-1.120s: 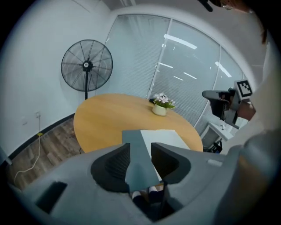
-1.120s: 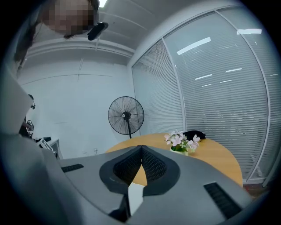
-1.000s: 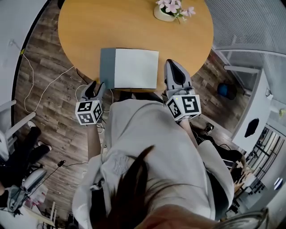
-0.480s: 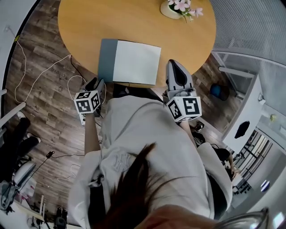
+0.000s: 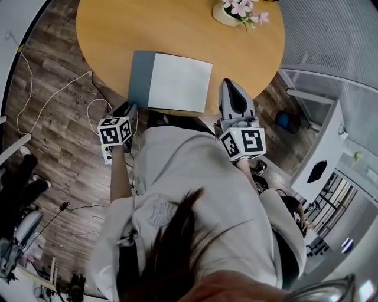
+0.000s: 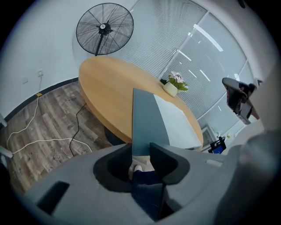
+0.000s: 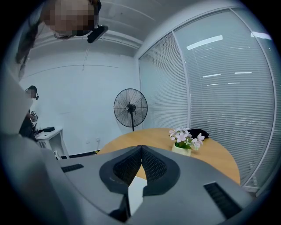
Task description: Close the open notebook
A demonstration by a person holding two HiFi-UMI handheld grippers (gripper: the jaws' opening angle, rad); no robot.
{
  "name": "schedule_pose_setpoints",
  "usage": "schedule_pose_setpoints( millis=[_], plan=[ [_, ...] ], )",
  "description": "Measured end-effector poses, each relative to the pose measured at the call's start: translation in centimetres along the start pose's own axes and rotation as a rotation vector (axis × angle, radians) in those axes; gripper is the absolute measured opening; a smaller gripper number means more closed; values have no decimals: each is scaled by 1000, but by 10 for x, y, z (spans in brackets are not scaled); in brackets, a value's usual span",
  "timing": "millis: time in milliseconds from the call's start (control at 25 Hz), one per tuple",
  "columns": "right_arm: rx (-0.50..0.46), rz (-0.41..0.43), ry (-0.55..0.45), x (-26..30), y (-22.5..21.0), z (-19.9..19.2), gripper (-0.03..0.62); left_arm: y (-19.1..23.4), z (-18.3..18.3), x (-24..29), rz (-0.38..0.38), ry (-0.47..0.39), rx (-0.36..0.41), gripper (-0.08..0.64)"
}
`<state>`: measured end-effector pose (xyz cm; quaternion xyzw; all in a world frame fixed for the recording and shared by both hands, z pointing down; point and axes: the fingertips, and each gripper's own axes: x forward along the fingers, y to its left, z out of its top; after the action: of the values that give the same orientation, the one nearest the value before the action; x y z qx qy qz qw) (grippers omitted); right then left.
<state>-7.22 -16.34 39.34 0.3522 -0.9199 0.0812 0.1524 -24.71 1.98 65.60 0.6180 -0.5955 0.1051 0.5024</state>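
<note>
The open notebook lies at the near edge of the round wooden table (image 5: 177, 29), its grey-blue cover (image 5: 140, 75) on the left and a white page (image 5: 179, 81) on the right. My left gripper (image 5: 130, 110) is at the cover's near left corner. In the left gripper view the cover's near edge (image 6: 147, 123) runs into the gap between the closing jaws of the left gripper (image 6: 141, 154), and I see no pad pressing on it. My right gripper (image 5: 231, 89) hovers by the notebook's right edge, and the right gripper (image 7: 140, 148) has its tips together on nothing.
A pot of pink flowers (image 5: 235, 10) stands at the table's far side. A standing fan (image 6: 104, 28) is beyond the table. White and black cables (image 5: 59, 100) trail over the wood floor on the left. A blue object (image 5: 283, 121) sits on the floor at the right.
My left gripper has sunk and come in against the notebook's near left corner, with its jaws narrowing. The right gripper has stayed where it was.
</note>
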Motion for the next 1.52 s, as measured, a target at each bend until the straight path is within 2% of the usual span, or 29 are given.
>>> schedule_pose_setpoints(
  millis=[200,360,520,880,1520],
  plan=[
    [-1,3,3,1,-1,-1,3,1,2,-1,11,21,7,122],
    [4,6,3,2,1,-2,3,5,5,-6,35,25,17,50],
    [22,3,-7,-1,7,-4,3,3,8,-11,42,12,30,30],
    [40,-2,-45,-23,1,-8,3,-12,19,-30,59,-48,37,26],
    [109,-2,-125,-72,-37,-1,3,-63,41,-63,147,-124,141,23]
  ],
)
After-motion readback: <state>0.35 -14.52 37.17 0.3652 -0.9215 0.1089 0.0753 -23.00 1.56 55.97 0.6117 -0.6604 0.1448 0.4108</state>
